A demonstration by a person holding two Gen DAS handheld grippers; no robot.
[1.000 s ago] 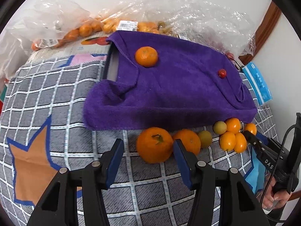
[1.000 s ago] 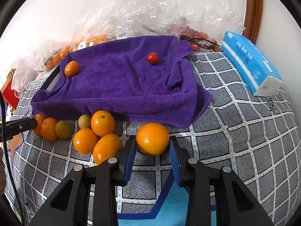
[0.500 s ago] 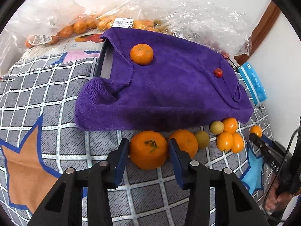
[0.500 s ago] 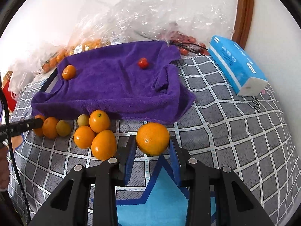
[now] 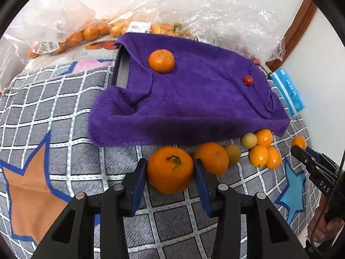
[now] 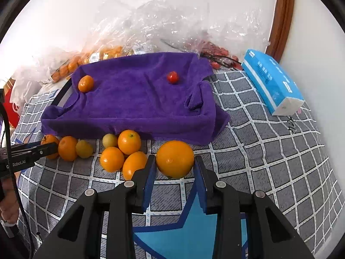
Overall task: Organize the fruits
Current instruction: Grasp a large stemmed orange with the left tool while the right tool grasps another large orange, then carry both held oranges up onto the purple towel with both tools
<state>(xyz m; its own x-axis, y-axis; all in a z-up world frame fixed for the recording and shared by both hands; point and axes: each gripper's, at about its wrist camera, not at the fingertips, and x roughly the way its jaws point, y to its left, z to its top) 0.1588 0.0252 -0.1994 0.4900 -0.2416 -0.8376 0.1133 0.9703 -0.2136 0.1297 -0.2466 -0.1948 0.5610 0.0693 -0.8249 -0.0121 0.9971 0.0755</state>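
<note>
My left gripper [image 5: 170, 172] is shut on a stemmed orange [image 5: 170, 169], held over the checked cloth in front of the purple towel [image 5: 194, 103]. My right gripper [image 6: 174, 168] is shut on a smooth orange [image 6: 175, 158] just before the towel's [image 6: 133, 105] front edge. A mandarin [image 5: 161, 61] and a cherry tomato [image 5: 247, 79] lie on the towel; they also show in the right wrist view as mandarin [image 6: 85, 83] and tomato [image 6: 172, 77]. Several loose oranges and kumquats [image 6: 120, 153] lie in a row between the grippers.
Plastic bags of fruit [image 5: 92, 32] pile up behind the towel against the wall. A blue tissue pack [image 6: 272, 84] lies at the right. A dark tray rim [image 5: 120, 69] shows under the towel's left edge. Checked grey cloth [image 6: 269, 151] covers the surface.
The left gripper has closed from open onto the stemmed orange. The right gripper has kept its orange and drawn back a little from the towel.
</note>
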